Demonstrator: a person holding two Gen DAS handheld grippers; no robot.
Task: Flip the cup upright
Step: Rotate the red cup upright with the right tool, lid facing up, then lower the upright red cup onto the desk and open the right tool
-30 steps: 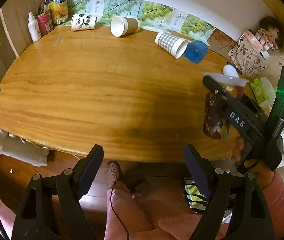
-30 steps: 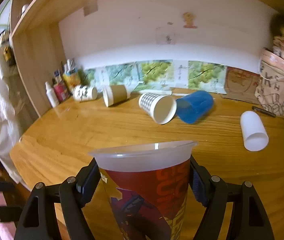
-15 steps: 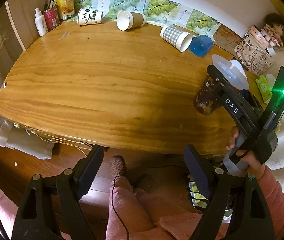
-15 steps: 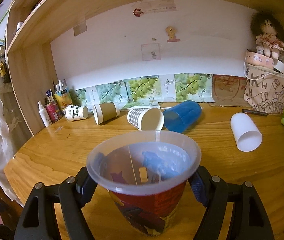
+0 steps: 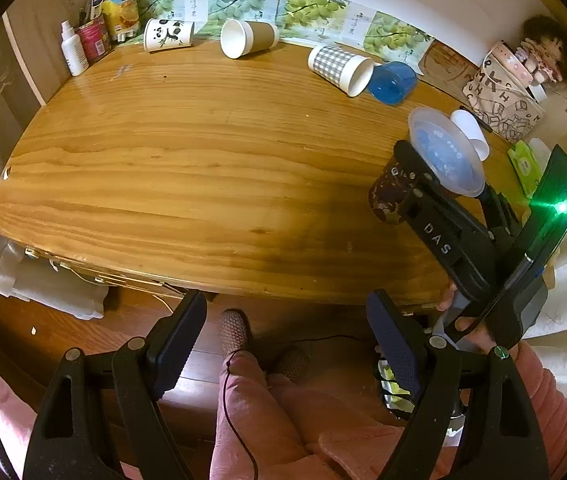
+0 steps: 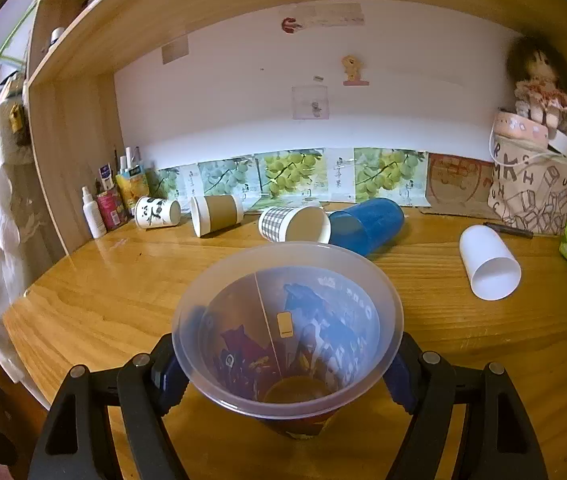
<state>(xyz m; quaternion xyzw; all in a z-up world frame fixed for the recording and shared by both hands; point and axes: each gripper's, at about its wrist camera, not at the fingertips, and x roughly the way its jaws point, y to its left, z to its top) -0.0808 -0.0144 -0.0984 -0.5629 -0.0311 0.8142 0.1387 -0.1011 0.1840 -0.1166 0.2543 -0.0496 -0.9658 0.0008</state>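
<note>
Cup (image 6: 287,336) of thin translucent plastic, printed red and blue, sits pinched between the pads of the right gripper (image 6: 285,364), mouth up and tilted a little toward the camera, its long axis near vertical; its narrow base looks to be at or just above the table (image 6: 463,360) near the front right edge, though contact cannot be told. The flared rim overhangs both pads, so the hold is on the tapered wall below it, which is smooth and probably flexes. The next move, I judge, is a short lowering and release, straight down along that axis. The left gripper (image 5: 287,354) hangs spread and empty off the near edge, well apart from the cup (image 5: 427,172). Farther back lie other cups on their sides: white (image 6: 489,262), blue (image 6: 367,224), checked (image 6: 293,224), brown (image 6: 217,212), panda (image 6: 157,212).
</note>
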